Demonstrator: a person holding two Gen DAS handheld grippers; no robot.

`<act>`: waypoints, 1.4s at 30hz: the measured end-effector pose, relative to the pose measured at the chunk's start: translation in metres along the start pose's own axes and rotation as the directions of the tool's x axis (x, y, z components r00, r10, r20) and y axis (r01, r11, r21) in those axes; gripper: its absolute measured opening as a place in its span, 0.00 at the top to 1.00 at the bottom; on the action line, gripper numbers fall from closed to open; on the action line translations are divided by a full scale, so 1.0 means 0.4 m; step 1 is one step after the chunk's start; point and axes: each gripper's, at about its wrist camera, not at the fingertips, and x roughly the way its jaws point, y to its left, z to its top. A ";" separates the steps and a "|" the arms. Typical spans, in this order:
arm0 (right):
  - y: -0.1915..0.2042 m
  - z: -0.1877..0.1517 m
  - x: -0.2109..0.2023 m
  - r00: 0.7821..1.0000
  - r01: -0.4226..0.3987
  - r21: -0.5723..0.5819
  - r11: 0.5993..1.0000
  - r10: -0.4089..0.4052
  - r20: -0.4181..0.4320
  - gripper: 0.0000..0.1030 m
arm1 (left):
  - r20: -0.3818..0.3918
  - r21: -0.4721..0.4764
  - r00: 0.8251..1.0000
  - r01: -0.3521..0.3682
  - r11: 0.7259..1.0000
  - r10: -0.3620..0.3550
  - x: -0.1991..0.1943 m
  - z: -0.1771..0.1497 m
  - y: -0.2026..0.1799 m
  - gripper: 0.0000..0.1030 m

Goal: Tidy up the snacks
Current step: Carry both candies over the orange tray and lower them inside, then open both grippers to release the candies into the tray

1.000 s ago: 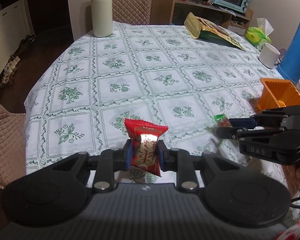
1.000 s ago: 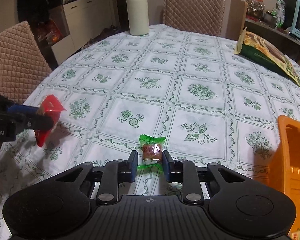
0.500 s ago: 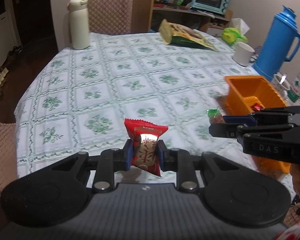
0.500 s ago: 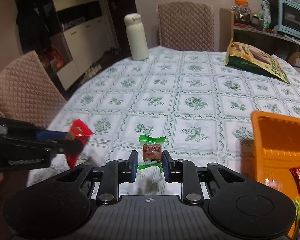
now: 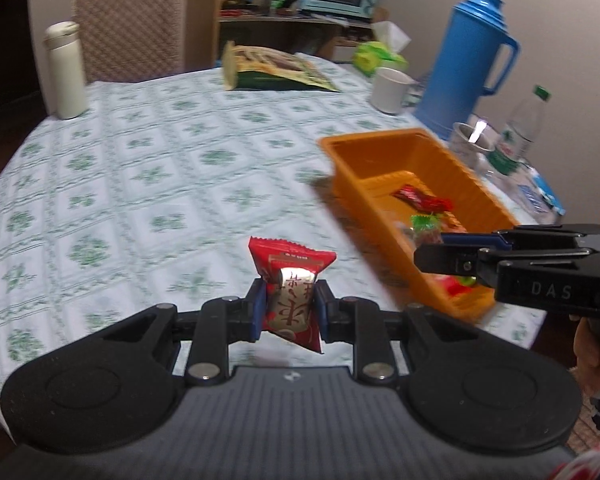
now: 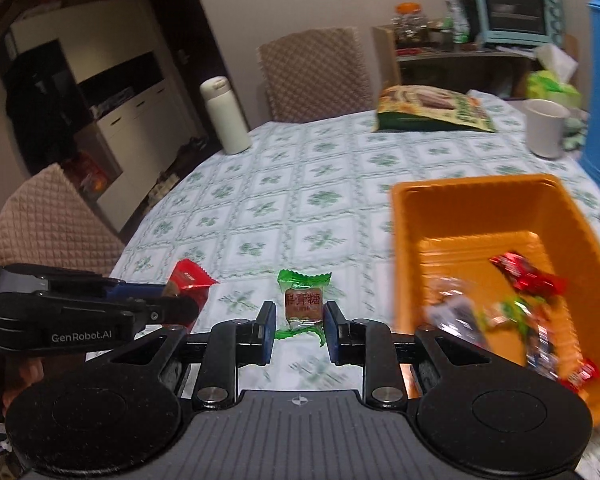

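My left gripper (image 5: 288,306) is shut on a red snack packet (image 5: 290,292), held above the green-patterned tablecloth (image 5: 148,168). My right gripper (image 6: 299,316) is shut on a green-wrapped candy (image 6: 303,300), also held above the cloth. An orange bin (image 5: 408,148) stands to the right with several wrapped snacks in it; it shows in the right wrist view too, as the orange bin (image 6: 476,196). In the left wrist view my right gripper (image 5: 432,254) reaches over the bin's near end. The left gripper (image 6: 180,304) with the red packet (image 6: 188,278) appears at left in the right wrist view.
A cream flask (image 5: 65,72) stands at the table's far left, a large snack bag (image 5: 276,70) at the back. A white mug (image 5: 390,90), a blue thermos (image 5: 466,60), a metal cup (image 5: 470,142) and a water bottle (image 5: 518,132) crowd the right side. Quilted chairs (image 6: 40,216) flank the table.
Both grippers have swung right and lifted, each keeping its snack. The orange bin has come from the frame edge into full view, close to the right gripper.
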 end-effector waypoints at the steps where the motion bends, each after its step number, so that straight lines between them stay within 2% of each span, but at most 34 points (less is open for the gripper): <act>1: -0.011 -0.004 -0.018 1.000 0.008 0.009 1.000 -0.009 0.006 0.75 | 0.001 0.010 1.000 0.010 1.000 -0.010 0.000 0.001 -0.017 0.78; 10: -0.117 -0.044 -0.160 0.992 0.110 0.085 0.990 -0.115 0.049 0.75 | 0.003 0.075 0.995 0.097 0.992 -0.098 0.021 0.019 -0.163 0.78; 20: -0.225 -0.068 -0.244 0.980 0.181 0.134 0.974 -0.191 0.062 0.75 | 0.000 0.114 0.989 0.145 0.983 -0.146 0.064 0.043 -0.298 0.78; 42: -0.398 -0.037 -0.247 0.985 0.159 0.112 0.981 -0.164 0.044 0.75 | -0.037 0.106 0.996 0.090 0.990 -0.087 0.211 0.071 -0.458 0.78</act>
